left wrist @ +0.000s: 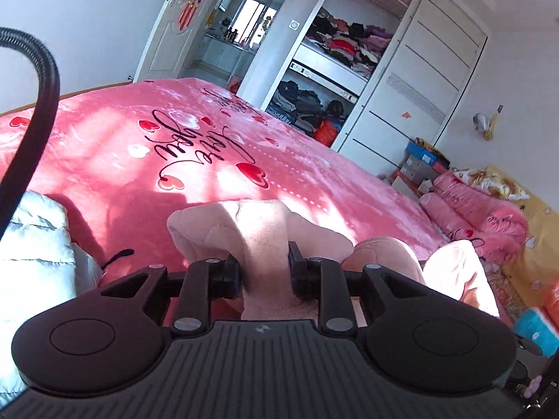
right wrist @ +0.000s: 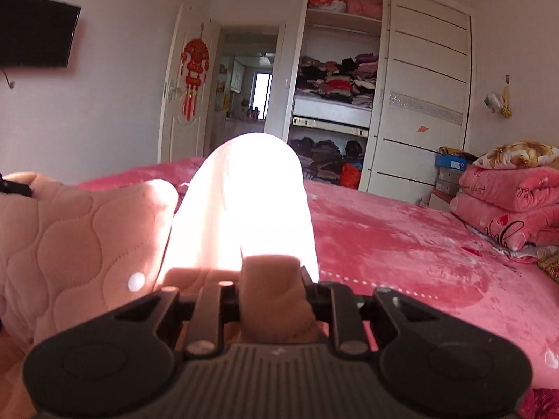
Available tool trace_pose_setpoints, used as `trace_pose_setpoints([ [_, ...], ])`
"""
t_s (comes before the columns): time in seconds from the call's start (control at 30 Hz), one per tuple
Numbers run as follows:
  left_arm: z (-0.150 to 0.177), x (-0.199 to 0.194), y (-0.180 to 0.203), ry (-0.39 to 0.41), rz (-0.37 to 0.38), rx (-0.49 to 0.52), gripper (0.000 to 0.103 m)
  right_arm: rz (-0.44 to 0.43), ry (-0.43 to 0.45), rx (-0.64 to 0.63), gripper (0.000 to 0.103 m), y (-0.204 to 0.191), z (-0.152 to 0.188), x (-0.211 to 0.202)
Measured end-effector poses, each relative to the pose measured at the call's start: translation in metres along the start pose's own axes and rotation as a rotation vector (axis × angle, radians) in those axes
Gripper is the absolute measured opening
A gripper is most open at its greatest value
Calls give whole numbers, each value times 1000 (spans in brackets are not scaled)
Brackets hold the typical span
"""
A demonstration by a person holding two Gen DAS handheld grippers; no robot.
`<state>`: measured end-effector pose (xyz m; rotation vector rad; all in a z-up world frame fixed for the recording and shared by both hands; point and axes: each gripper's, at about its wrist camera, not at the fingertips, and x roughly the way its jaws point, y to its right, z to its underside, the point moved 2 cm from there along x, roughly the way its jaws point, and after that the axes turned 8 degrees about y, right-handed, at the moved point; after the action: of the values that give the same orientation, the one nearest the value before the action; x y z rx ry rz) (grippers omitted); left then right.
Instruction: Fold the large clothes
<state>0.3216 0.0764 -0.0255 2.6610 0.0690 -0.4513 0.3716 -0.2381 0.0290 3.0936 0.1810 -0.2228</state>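
Observation:
A pale pink fleece garment (left wrist: 258, 223) lies bunched at the near edge of the bed, and a strip of it rises between the pads of my left gripper (left wrist: 265, 272), which is shut on it. In the right wrist view the same pink garment (right wrist: 244, 202) stands up in a sunlit fold in front of my right gripper (right wrist: 272, 279), which is shut on a wad of it. Its quilted side (right wrist: 87, 230) hangs to the left. Both grippers hold the cloth a little above the pink heart-print blanket (left wrist: 174, 146).
A white padded jacket (left wrist: 31, 244) lies at the left of the bed, under a black hose (left wrist: 42, 97). Folded pink quilts (right wrist: 506, 202) are stacked at the right. An open wardrobe (right wrist: 335, 87) full of clothes stands beyond the bed, with a doorway (right wrist: 251, 80) beside it.

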Motion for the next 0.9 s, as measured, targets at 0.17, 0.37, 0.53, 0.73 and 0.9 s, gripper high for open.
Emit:
trace_pose_setpoints([
  [0.17, -8, 4, -17, -10, -16, 32, 51, 37, -119, -31, 34, 0, 39, 31],
  [0.37, -12, -26, -24, -10, -45, 90, 81, 48, -163, 114, 61, 13, 42, 17],
  [0.53, -14, -72, -27, 42, -101, 207, 99, -9, -97, 240, 80, 16, 20, -37],
  [0.73, 16, -128, -44, -52, -144, 231, 103, -33, -62, 364, 89, 29, 12, -127],
  [0.9, 53, -149, -74, -155, -150, 51, 103, 25, -166, 483, 90, 38, 48, -201],
])
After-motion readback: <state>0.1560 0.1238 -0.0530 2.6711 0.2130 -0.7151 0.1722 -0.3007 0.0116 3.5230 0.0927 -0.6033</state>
